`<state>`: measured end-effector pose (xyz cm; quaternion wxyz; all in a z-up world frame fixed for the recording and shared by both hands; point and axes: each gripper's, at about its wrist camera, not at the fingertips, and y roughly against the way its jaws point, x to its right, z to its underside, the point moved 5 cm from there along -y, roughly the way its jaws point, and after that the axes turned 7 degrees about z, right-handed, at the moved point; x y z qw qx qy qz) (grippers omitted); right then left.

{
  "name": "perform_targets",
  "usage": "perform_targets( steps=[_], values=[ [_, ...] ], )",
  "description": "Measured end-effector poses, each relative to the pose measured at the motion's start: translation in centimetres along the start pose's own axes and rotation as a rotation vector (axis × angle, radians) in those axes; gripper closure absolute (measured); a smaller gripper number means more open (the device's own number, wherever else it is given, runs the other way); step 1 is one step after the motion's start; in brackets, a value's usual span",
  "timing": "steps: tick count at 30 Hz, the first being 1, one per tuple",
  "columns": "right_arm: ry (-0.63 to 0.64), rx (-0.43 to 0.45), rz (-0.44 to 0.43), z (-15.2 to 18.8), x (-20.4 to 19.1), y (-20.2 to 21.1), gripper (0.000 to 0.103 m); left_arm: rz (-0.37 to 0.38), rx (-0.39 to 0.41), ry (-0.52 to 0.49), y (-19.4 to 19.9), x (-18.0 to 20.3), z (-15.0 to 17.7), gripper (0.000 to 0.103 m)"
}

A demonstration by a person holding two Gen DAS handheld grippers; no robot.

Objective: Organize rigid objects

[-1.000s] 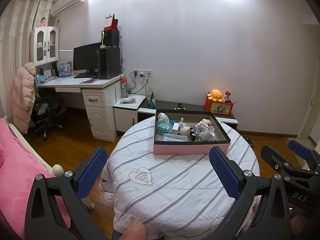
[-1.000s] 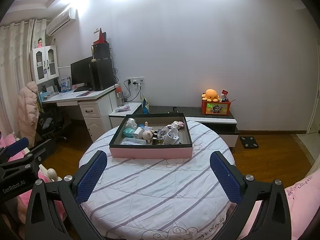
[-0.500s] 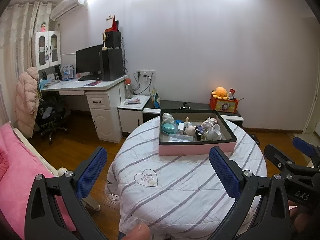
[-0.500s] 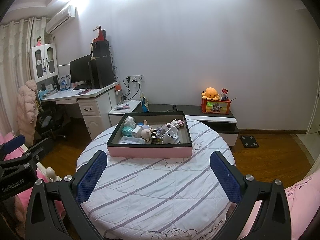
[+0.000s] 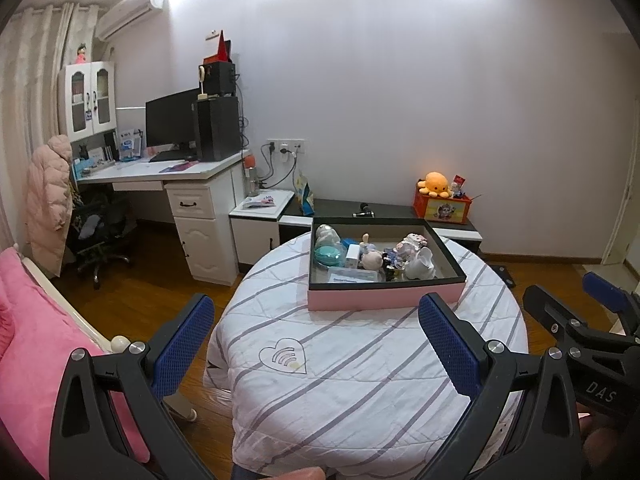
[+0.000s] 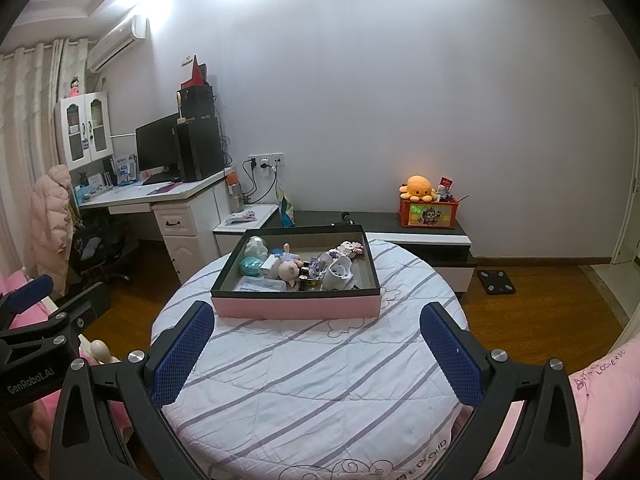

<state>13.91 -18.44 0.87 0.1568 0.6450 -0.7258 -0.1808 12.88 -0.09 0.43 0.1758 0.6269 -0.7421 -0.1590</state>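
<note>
Nearest: left gripper [image 5: 316,344] held wide open, empty, blue pads [image 5: 184,342] hovering short of the table [image 5: 360,380]; right gripper [image 6: 318,346] likewise spread wide, empty, above the table's near edge. "DAS" legible on the right gripper's body in the left view, "GenRobot.AI" on the left gripper's body in the right view. Round table draped in a white striped quilt, with a stitched heart [image 5: 283,356] toward the near left and partly cut-off embroidered lettering at the near rim. Toward the table's far side, well beyond both grippers: tray [image 6: 296,306], pink outside, dark rim, holding a jumble of small things — teal dish [image 6: 251,266] at left, clear labelled packet [image 6: 260,285] in front of it with print too small to read, doll [image 6: 289,268] in the middle, white cup [image 6: 338,274] right of centre, other trinkets unclear. Beyond the table, on a low cabinet against the wall: orange crate [image 6: 430,213] topped by an orange plush [image 6: 417,188]. Left of the table: white desk [image 6: 160,196] with monitor.
</note>
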Motion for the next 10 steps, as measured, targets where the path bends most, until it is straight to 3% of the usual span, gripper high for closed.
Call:
perform_targets(
  steps=[10],
  values=[
    [-0.003, 0.013, 0.006, -0.29, -0.02, 0.42, 0.000, 0.016, 0.002, 0.002, 0.30, 0.38, -0.12, 0.000]
  ],
)
